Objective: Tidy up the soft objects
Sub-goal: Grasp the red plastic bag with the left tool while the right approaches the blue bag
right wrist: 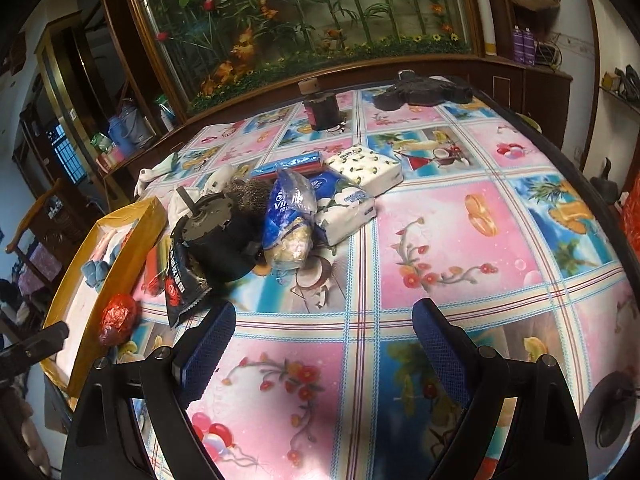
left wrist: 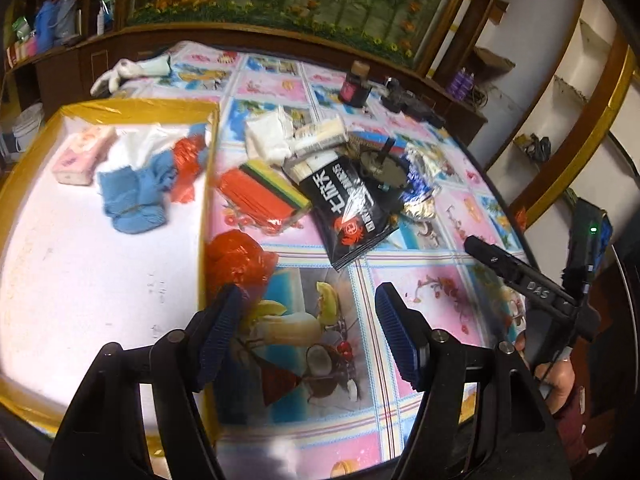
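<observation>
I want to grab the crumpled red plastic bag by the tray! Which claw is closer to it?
Left. The left claw is open right at the red plastic bag, one finger almost touching it. The right claw is open farther away; the bag lies off to its left.

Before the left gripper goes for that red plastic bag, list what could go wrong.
1. The crumpled red plastic bag lies against the yellow tray wall, so the open left gripper may catch the wall instead.
2. Thin crumpled film may slip from the pads.
3. The black snack packet and the pile behind it sit close; a wide approach could shove them.
</observation>
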The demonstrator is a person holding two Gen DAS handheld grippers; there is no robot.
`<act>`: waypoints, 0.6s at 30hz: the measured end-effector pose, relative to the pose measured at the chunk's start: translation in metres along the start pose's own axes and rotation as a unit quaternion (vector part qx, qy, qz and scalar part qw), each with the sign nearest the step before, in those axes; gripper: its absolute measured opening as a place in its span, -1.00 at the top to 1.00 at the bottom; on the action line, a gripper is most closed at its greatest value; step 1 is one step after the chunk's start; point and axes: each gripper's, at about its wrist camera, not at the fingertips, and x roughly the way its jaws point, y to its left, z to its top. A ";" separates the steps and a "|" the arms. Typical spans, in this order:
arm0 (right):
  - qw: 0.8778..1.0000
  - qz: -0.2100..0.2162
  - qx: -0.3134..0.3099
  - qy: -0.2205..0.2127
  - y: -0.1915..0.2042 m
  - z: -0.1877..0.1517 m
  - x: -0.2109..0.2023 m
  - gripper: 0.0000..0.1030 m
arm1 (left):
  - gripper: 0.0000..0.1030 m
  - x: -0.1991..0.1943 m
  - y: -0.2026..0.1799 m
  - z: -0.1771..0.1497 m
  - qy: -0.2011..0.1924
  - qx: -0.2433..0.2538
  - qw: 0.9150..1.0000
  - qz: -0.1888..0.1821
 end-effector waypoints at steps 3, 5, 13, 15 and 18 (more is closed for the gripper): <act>1.000 0.002 0.006 0.001 -0.004 -0.001 0.003 -0.76 | -0.33 0.012 0.003 -0.005 0.023 -0.011 0.999 -0.020; 1.000 0.006 0.014 0.003 -0.008 0.000 0.006 -0.76 | -0.33 0.015 0.004 -0.009 0.029 -0.010 0.999 -0.031; 0.999 0.013 0.030 0.009 -0.012 0.000 0.010 -0.76 | -0.33 0.014 0.024 -0.002 0.010 -0.027 1.000 0.012; 0.999 0.012 0.029 0.011 -0.012 0.000 0.011 -0.76 | -0.33 0.010 0.024 0.000 0.001 -0.023 1.000 0.013; 1.000 0.010 0.027 0.012 -0.009 -0.001 0.012 -0.76 | -0.33 0.010 0.015 0.007 -0.009 0.004 0.999 0.043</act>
